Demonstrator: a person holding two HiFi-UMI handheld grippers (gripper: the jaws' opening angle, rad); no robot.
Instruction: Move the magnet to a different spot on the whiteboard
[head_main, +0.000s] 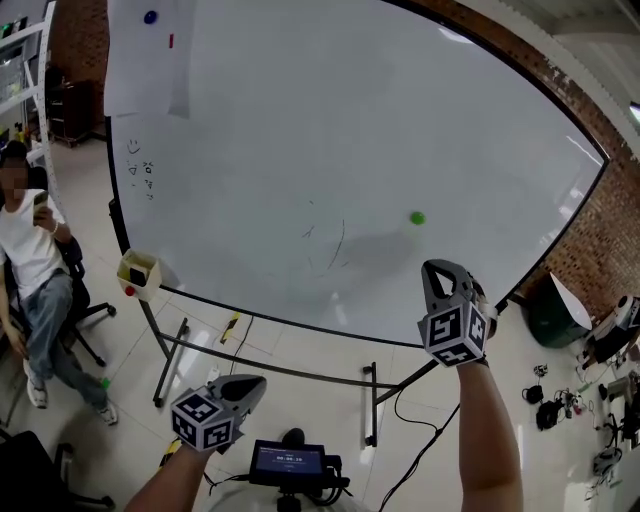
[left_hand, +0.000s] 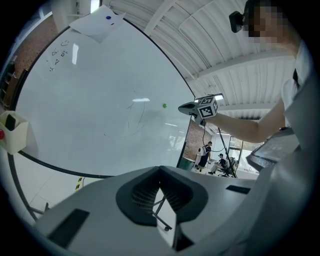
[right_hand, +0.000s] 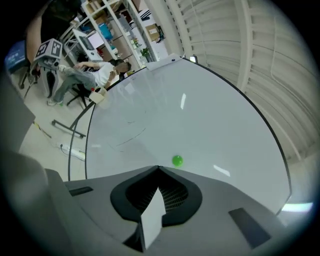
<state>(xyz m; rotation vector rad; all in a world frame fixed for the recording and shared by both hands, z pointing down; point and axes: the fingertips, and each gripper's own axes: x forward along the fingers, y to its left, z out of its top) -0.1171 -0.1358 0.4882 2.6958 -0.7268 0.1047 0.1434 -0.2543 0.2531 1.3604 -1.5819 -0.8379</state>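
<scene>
Workshop floor (head_main: 130, 350) of pale tile and a brick wall (head_main: 605, 235) frame the scene. We record a large whiteboard (head_main: 300, 130) on a dark tubular stand (head_main: 270, 368), filling most of the head view. Its surface carries faint pen strokes (head_main: 335, 245) near the middle and small scribbles (head_main: 140, 170) at the left. We note a seated person (head_main: 35, 265) on an office chair to the left of the board. A sheet of paper (head_main: 140, 60) hangs at the board's upper left corner under a blue dot (head_main: 150, 17). The right gripper (head_main: 435, 268) is held up before the board's lower right part. Its own view shows the jaws brought together with nothing between them. The left gripper (head_main: 252, 384) is held low, below the board's bottom edge and well apart from the surface. Its jaws likewise meet at the tips and carry nothing. A cream box (head_main: 138, 273) with a red spot sits at the board's lower left edge. The green magnet (head_main: 417, 217) sticks to the board right of centre, just above the right gripper's tips and apart from them.
</scene>
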